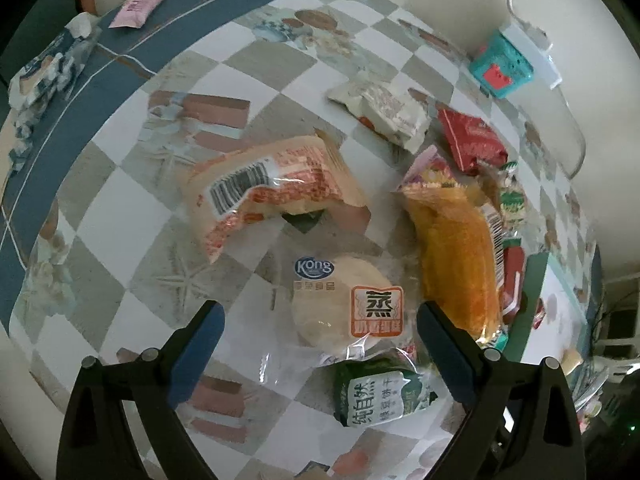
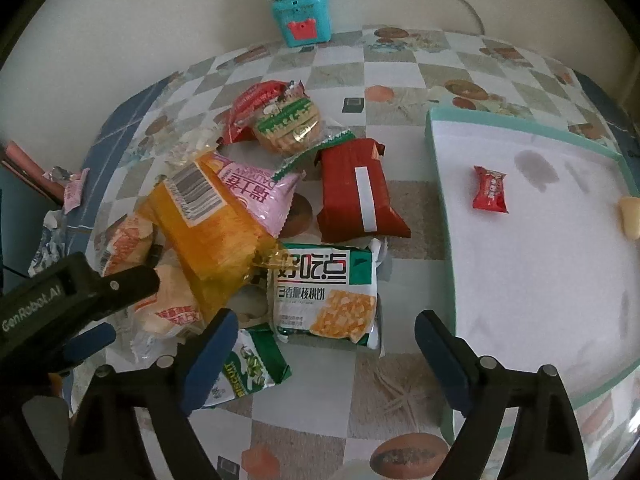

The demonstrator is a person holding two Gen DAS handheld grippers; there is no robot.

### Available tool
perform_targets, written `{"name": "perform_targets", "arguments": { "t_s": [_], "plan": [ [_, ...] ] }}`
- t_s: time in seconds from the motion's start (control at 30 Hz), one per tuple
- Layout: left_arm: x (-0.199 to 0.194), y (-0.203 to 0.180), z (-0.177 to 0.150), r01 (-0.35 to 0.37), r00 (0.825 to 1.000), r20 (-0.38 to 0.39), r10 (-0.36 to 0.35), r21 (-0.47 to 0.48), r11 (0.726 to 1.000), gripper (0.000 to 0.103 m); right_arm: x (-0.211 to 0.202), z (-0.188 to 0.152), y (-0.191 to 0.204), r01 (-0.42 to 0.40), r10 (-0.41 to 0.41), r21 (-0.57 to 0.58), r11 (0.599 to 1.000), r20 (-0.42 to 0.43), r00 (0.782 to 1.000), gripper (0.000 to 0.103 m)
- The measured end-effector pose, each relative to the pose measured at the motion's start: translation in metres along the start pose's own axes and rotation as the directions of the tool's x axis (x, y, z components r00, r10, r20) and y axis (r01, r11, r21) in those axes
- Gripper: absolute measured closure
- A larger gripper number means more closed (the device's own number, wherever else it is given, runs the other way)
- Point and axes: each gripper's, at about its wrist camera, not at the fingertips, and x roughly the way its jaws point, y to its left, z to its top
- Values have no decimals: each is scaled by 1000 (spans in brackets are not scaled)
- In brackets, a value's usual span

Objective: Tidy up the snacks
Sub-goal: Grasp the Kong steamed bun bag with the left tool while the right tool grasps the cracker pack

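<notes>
A heap of snack packets lies on the checked tablecloth. In the left wrist view my left gripper [image 1: 318,336] is open, its jaws either side of a clear-wrapped steamed cake [image 1: 344,304]. Around it lie an orange-white packet [image 1: 272,188], a yellow cake packet [image 1: 456,256] and a green biscuit packet [image 1: 376,396]. In the right wrist view my right gripper [image 2: 324,344] is open and empty above a white-green walnut biscuit packet [image 2: 326,296]. A red packet [image 2: 360,192] and a round cookie packet [image 2: 288,124] lie beyond. The left gripper [image 2: 86,308] shows at the left.
A white tray with a teal rim [image 2: 440,184] stands to the right, holding a small red candy [image 2: 490,190] and a pale piece [image 2: 630,216]. A teal box [image 2: 302,20] and a white power strip stand by the wall. A pink packet [image 1: 140,6] lies at the far edge.
</notes>
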Motion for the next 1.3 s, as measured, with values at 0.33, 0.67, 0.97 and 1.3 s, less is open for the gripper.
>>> {"name": "perform_targets", "arguments": {
  "t_s": [0.33, 0.67, 0.97, 1.3],
  "plan": [
    [22, -20, 3, -41, 998, -48, 44, 51, 998, 6, 17, 3, 2, 19, -20, -25, 1000, -33, 999, 18],
    [27, -19, 7, -32, 998, -57, 34, 31, 999, 10, 23, 4, 0, 15, -16, -21, 1000, -37, 999, 34],
    [22, -19, 5, -12, 999, -50, 14, 34, 999, 27, 25, 5, 4, 10, -10, -15, 1000, -34, 999, 40],
    [21, -4, 6, -10, 998, -60, 9, -28, 1000, 27, 19, 1, -13, -23, 24, 27, 999, -46, 999, 41]
  ]
}}
